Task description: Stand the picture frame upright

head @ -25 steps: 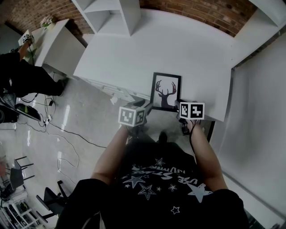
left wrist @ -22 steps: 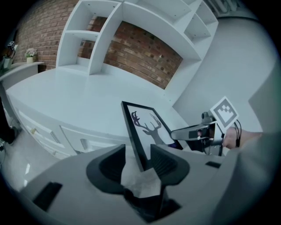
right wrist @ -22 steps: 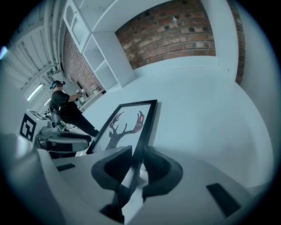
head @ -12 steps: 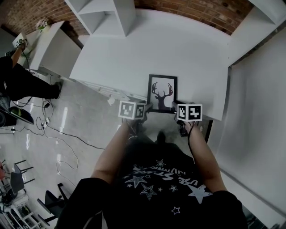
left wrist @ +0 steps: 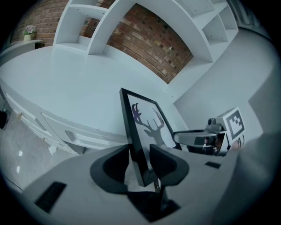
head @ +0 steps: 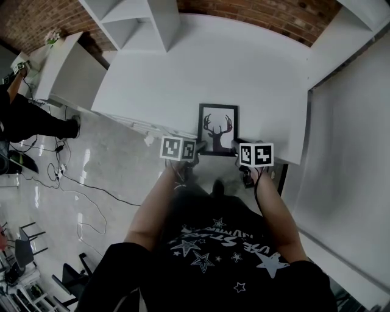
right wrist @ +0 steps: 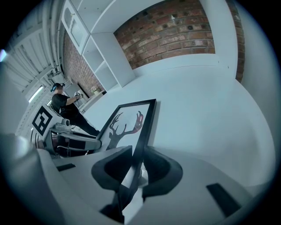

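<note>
The picture frame (head: 217,129), black with a deer silhouette, rests near the front edge of the white table (head: 244,73), tilted up off the surface. My left gripper (head: 198,147) is shut on its lower left edge. In the left gripper view that edge (left wrist: 137,145) stands between the two pads. My right gripper (head: 236,145) is shut on the lower right edge; the right gripper view shows the frame (right wrist: 131,121) running up from between the jaws. Each gripper view catches the other gripper: the right gripper (left wrist: 193,138) and the left gripper (right wrist: 72,136).
White shelving (head: 137,18) stands at the table's back left against a brick wall (head: 256,12). A white panel (head: 347,152) closes the right side. Left of the table lie floor cables (head: 79,183), a side counter (head: 67,67) and a person (head: 24,113).
My left gripper has shifted slightly down and in towards the frame's left edge, rolling a little. The right gripper and the frame keep their places.
</note>
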Action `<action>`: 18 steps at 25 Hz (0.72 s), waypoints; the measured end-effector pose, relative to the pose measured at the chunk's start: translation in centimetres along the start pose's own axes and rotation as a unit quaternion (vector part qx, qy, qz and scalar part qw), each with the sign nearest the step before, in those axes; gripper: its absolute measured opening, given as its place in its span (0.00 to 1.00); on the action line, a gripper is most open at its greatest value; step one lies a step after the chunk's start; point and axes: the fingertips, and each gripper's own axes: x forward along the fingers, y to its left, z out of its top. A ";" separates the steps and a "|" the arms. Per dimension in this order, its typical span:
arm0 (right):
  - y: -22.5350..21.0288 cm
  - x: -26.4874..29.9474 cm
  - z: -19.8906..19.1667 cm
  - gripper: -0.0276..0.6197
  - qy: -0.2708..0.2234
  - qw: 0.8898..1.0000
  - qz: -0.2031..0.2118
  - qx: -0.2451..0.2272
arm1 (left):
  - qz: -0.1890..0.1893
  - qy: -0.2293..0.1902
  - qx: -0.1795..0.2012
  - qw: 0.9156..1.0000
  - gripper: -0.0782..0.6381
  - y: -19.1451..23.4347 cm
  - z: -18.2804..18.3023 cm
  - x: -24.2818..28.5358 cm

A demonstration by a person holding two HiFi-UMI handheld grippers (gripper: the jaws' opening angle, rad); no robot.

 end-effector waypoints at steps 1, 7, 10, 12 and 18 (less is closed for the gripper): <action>0.0 0.0 0.0 0.18 0.001 1.000 0.001 0.001 | -0.001 -0.001 -0.003 1.000 0.33 0.0 0.0 0.0; -0.4 -0.1 0.1 0.17 -0.006 1.000 0.004 0.011 | -0.006 -0.001 -0.006 1.000 0.30 -0.3 -0.7 -0.1; -0.5 -0.1 0.3 0.17 -0.009 1.000 0.014 0.015 | -0.001 -0.015 -0.004 1.000 0.29 -0.4 -0.7 -0.2; -0.5 -0.2 0.3 0.17 -0.013 0.999 0.024 0.019 | 0.007 -0.026 0.003 1.000 0.29 -0.7 -0.5 -0.5; 0.1 -1.3 1.7 0.16 -0.051 0.997 0.053 0.007 | 0.024 -0.076 0.024 0.997 0.29 -1.6 0.5 -2.0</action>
